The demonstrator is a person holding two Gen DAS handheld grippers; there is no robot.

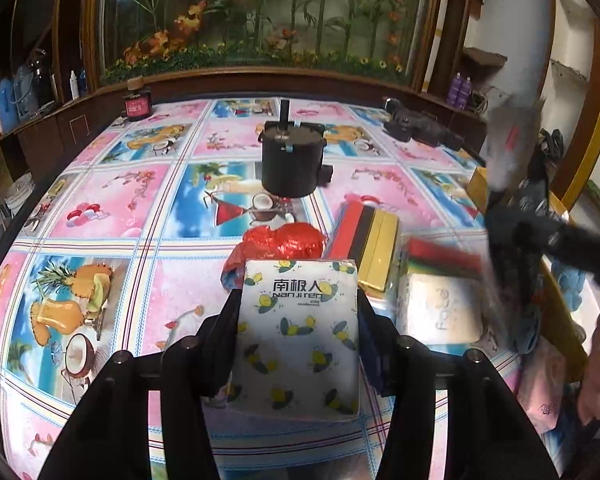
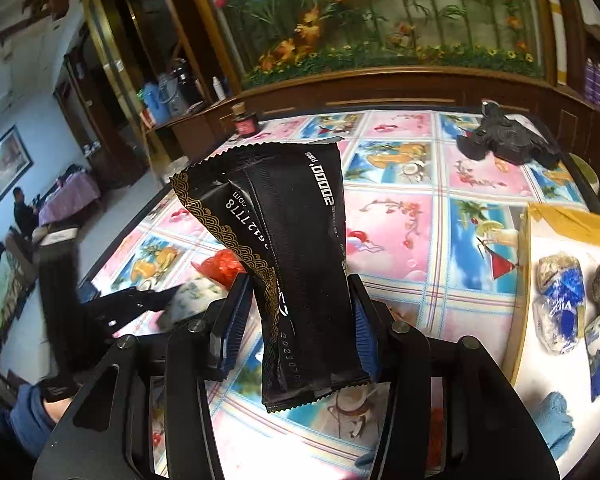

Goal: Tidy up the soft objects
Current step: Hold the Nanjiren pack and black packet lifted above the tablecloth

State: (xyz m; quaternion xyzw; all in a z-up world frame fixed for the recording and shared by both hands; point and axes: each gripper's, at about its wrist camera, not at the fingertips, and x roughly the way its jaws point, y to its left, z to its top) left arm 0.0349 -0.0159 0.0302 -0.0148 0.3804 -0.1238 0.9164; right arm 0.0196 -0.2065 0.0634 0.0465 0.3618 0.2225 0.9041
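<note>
Flowered worktop (image 1: 100, 208) is half sorted – left gripper (image 1: 298, 320) clamps tissue pack (image 1: 300, 328), right gripper (image 2: 296, 320) clamps black pouch (image 2: 296, 248); box (image 2: 524, 280) already holds some.

We are seeing glare shining off the tablecloth (image 1: 112, 208), motion blur smearing the right side, fisheye edges bending darkly.

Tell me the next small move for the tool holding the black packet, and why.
Probably carry the black gold-trimmed foil packet rightward over the cardboard box. The right tool already clamps it above the table, and similar soft packs lie in that box.
</note>
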